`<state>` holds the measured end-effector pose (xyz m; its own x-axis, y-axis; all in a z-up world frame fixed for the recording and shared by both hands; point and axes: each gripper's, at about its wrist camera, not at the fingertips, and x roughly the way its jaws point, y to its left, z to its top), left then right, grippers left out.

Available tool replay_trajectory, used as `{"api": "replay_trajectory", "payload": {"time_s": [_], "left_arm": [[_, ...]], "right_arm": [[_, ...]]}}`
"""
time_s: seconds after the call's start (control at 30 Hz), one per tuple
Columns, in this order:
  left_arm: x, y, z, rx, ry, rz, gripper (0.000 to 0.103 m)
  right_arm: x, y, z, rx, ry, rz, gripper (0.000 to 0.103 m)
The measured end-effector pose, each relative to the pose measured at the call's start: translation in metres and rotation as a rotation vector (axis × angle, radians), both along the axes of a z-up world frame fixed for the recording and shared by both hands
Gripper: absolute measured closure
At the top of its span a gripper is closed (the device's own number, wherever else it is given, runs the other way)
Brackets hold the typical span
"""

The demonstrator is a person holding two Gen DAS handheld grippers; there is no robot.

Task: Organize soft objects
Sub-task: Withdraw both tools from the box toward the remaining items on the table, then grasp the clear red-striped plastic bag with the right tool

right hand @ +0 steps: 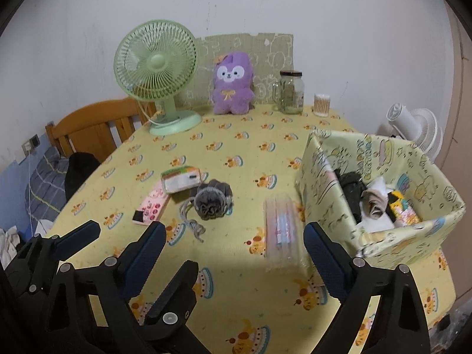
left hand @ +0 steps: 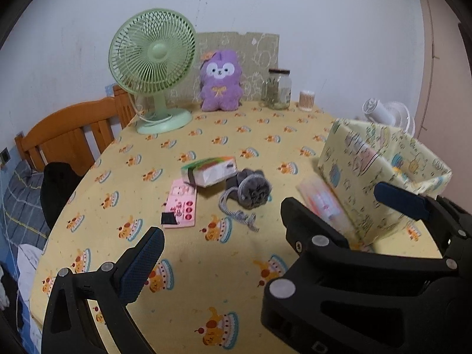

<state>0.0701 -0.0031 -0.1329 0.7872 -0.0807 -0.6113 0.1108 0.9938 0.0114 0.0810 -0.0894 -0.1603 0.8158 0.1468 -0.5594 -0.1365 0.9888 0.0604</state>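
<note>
Mid-table lies a grey mesh bath pouf (right hand: 214, 199) (left hand: 253, 188) with a striped cord. A tissue pack (right hand: 183, 181) touches it, and a pink packet (right hand: 153, 206) is to the left. A clear pastel packet (right hand: 280, 230) lies against the yellow cartoon-print box (right hand: 333, 159), which holds a black cloth (right hand: 351, 188) and rolled socks (right hand: 374, 203). A purple plush (right hand: 233, 85) sits at the back. My right gripper (right hand: 234, 230) hovers open and empty, the clear packet just inside its right finger. My left gripper (left hand: 236, 233) is open beside it; its right finger is hidden in its own view.
A green desk fan (right hand: 156, 62), a glass jar (right hand: 290, 91) and a cup of cotton swabs (right hand: 321, 104) stand along the back edge. A wooden headboard (right hand: 88, 126) and bedding are left of the table. A white fan (right hand: 413, 126) stands behind the box.
</note>
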Motion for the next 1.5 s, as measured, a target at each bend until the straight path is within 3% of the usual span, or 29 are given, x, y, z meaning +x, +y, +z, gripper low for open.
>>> {"api": "replay_trajectory", "payload": {"time_s": [0.13, 0.47, 0.6, 0.9, 1.0, 1.13, 1.5], "left_arm": [[0.005, 0.0, -0.011, 0.018, 0.011, -0.004, 0.002], [0.028, 0.007, -0.033, 0.032, 0.087, 0.016, 0.004], [0.037, 0.004, -0.037, 0.077, 0.119, 0.055, 0.005], [0.047, 0.001, -0.05, 0.046, 0.173, 0.012, 0.005], [0.05, -0.002, -0.052, 0.04, 0.186, 0.0, 0.005], [0.05, -0.002, -0.051, 0.044, 0.186, -0.003, 0.005], [0.033, 0.019, -0.042, 0.012, 0.164, 0.02, 0.007]], "right_arm": [[0.005, 0.005, -0.01, -0.047, -0.02, -0.017, 0.015], [0.031, 0.01, -0.032, -0.072, 0.032, -0.071, 0.03], [0.041, 0.007, -0.038, -0.079, 0.076, -0.119, 0.031], [0.048, 0.001, -0.054, -0.045, 0.142, -0.146, 0.039], [0.048, -0.002, -0.056, -0.038, 0.147, -0.164, 0.051], [0.048, -0.005, -0.056, -0.036, 0.165, -0.151, 0.079], [0.043, 0.016, -0.054, 0.035, 0.194, 0.02, 0.08]]}}
